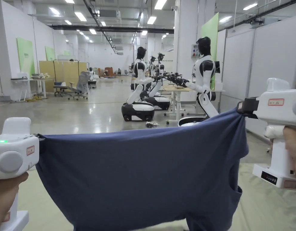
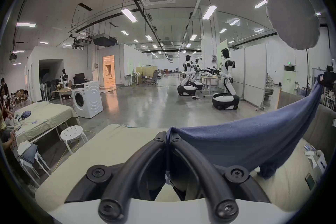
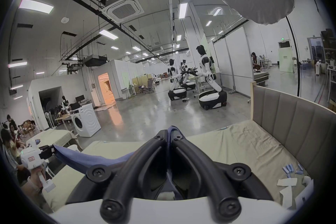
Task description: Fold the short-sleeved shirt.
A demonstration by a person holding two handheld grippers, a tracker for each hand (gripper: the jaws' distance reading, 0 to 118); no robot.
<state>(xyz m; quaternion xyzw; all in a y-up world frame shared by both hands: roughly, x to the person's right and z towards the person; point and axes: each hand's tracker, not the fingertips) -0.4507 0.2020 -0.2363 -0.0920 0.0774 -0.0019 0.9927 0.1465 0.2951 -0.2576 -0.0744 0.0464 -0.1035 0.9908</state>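
A dark blue short-sleeved shirt (image 1: pixel 138 177) hangs spread in the air between my two grippers, above a bed with a pale green sheet (image 1: pixel 264 204). My left gripper (image 1: pixel 39 140) is shut on its top left corner, and my right gripper (image 1: pixel 242 109) is shut on its top right corner. In the left gripper view the jaws meet on the cloth's edge, left gripper (image 2: pixel 166 137), and the shirt (image 2: pixel 245 137) stretches away to the right. In the right gripper view the right gripper (image 3: pixel 170 134) pinches a fold of the shirt (image 3: pixel 87 157), which runs left to the other gripper. The shirt's lower part drapes toward the sheet.
A padded headboard (image 3: pixel 291 118) lines the bed's right side, with small blue items (image 3: pixel 289 169) and white papers on the sheet (image 3: pixel 227 146) near it. A white stool (image 2: pixel 72 134), another bed and a washing machine (image 2: pixel 87 100) stand to the left. Humanoid robots (image 1: pixel 204 78) stand on the grey floor beyond. People sit at far left.
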